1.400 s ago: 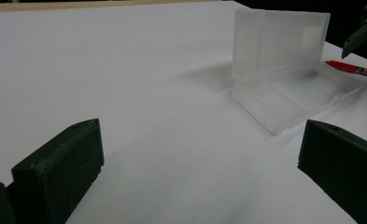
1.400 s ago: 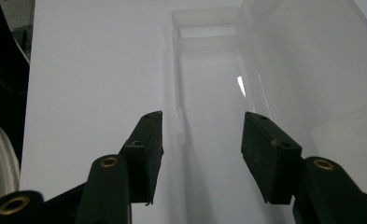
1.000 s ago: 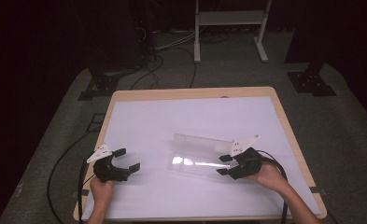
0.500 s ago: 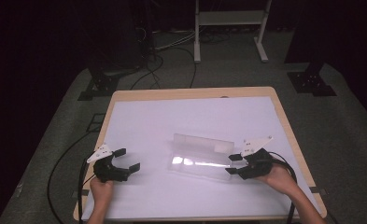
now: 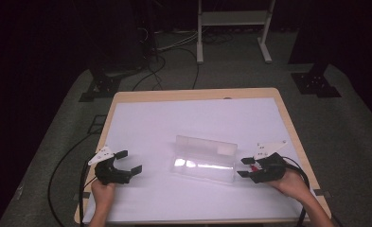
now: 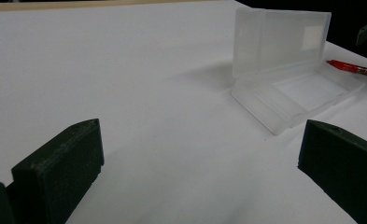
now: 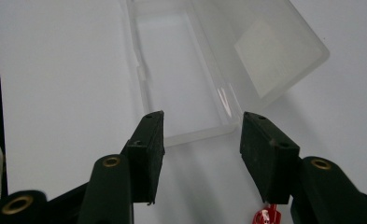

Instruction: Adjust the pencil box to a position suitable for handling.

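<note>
No text, label, brand, number or sign can be read anywhere. The clear plastic box (image 5: 204, 160) near the desk's right edge carries a pale blank patch on its raised lid; the red pen (image 6: 354, 69) beside it shows no legible print.

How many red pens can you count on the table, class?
1. The red pen lies on the white sheet just past the open clear plastic case, near the right gripper; others could be hidden.

Bright overhead light washes out the white table (image 5: 150, 123) while the floor around stays dark; glare glints on the clear box (image 5: 205, 161), and the near jaws blur softly.
</note>
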`<state>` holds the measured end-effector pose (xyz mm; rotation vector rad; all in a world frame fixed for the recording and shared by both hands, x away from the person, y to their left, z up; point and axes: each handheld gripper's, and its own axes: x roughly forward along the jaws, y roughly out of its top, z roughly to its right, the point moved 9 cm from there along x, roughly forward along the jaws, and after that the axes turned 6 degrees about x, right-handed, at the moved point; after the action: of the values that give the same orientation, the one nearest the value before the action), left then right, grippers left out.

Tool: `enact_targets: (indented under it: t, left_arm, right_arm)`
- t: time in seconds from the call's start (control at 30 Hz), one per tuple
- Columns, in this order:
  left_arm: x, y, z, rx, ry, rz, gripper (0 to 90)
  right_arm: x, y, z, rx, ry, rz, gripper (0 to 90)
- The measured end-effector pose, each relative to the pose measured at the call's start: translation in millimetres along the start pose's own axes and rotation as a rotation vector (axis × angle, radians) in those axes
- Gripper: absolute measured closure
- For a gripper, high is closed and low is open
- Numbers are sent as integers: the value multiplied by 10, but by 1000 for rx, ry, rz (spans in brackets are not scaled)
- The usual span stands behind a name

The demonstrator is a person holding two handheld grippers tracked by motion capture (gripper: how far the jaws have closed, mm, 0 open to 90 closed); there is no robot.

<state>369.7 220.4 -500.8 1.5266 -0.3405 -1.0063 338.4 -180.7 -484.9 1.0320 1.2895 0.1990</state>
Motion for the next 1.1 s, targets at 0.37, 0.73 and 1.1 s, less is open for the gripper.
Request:
enact_targets:
  t: [0.37,0.73,1.1]
  left_arm:
    - [0,-1,0,-1,-1,0,0]
    - [-1,-1,-1,-1,0,0,0]
    - [-2,-1,-1,0,1,0,0]
  right_arm:
    - [-45,-129,62,25,-18,-3,489]
    - [-152,-227,155,46,-52,10,498]
    - [-202,-409,214,77,-66,-8,509]
